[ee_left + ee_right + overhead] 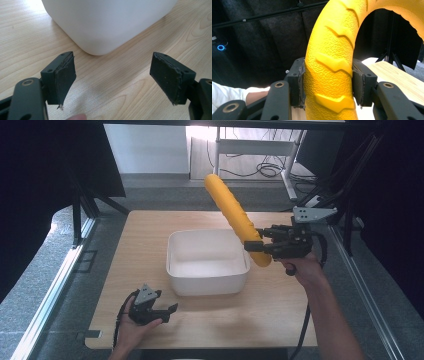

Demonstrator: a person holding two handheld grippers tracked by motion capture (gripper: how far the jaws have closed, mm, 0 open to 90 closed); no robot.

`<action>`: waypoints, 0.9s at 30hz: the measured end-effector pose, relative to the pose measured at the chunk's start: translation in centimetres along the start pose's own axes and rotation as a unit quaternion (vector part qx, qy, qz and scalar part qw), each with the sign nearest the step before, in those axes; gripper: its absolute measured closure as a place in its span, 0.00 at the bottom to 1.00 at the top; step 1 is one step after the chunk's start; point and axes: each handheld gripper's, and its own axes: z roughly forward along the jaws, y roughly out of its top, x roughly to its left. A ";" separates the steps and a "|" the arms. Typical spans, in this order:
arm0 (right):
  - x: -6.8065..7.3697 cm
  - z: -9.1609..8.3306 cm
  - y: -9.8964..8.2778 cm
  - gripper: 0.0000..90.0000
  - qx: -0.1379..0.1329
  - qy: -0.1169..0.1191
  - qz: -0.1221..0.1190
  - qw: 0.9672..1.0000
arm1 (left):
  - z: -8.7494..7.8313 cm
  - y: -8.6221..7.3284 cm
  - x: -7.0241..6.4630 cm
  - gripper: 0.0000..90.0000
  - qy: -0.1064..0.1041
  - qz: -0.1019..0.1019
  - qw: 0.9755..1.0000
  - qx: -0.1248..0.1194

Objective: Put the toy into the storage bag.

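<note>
Two grippers: we read one busy, one idle; white tub [207,262] on the wooden table [280,305] is our landmark.
Right gripper [260,245]: pinching the yellow loaf [232,212] near its lower end, just right of the tub's right rim.
Loaf position: held in the air, slanting up and away from the tub's right edge; lower tip hangs just outside that rim, not touching the tub as far as we can tell.
Grip detail: in the right gripper view both pads [299,80] sit flat against the loaf's sides, a scored cut between them.
Left gripper [167,312]: jaws spread, nothing between them, low over the table just in front of the tub's near left corner.
Handling: we judge it light; pebbled skin looks grippy, not slick. Stiff or soft, we can't tell.
Where to hold: an end grip leaves a long overhang that could swing; nearer the middle would balance better.
Tub: looks empty.
</note>
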 end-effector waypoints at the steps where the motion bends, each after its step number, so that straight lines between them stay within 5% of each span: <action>1: 0.1 0.1 0.1 0.57 0.002 0.001 -0.001 1.000 | 0.0 0.0 0.0 0.23 0.000 0.001 1.000 0.000; 27: 0.5 3.6 0.0 0.57 0.044 0.074 0.007 0.996 | -0.1 0.0 -0.1 0.23 -0.001 0.002 1.000 -0.001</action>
